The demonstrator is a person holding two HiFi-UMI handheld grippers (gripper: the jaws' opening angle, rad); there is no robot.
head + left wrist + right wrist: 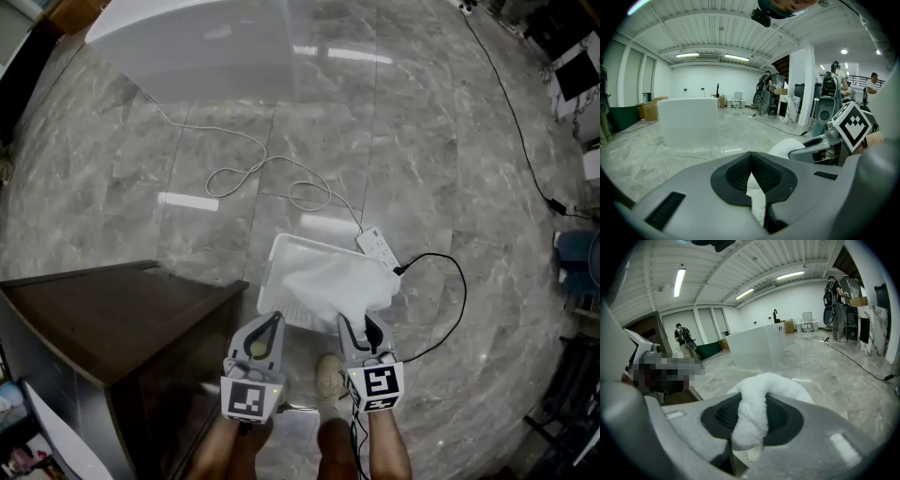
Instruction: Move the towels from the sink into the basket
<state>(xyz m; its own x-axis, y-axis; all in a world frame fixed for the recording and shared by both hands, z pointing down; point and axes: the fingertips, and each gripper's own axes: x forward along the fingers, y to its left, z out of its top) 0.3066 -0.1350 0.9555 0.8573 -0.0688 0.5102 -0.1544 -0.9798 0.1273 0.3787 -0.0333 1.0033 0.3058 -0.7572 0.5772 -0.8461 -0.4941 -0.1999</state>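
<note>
The right tongs (362, 330) (751, 414) are clamped on a white towel (336, 281) (765, 389). In the right gripper view a thick rolled fold of it runs up between the two black pads, which press on it from both sides. In the head view the towel spreads away from the tongs and drapes over the right part of a white plastic basket (279, 247), covering most of its inside. From this view I cannot tell whether the cloth rests on the basket's bottom.

The basket stands on a grey marble floor (394, 141), just right of a dark wooden cabinet (112, 305). A white power strip (378, 248) lies at its far right corner, with a black cable (456, 281) looping away to the right.

The left tongs (266, 324) (751, 158) hang over the basket's near left corner. Their pads meet at the tips and grip nothing; only a sliver of white shows through the gap behind them.
</note>
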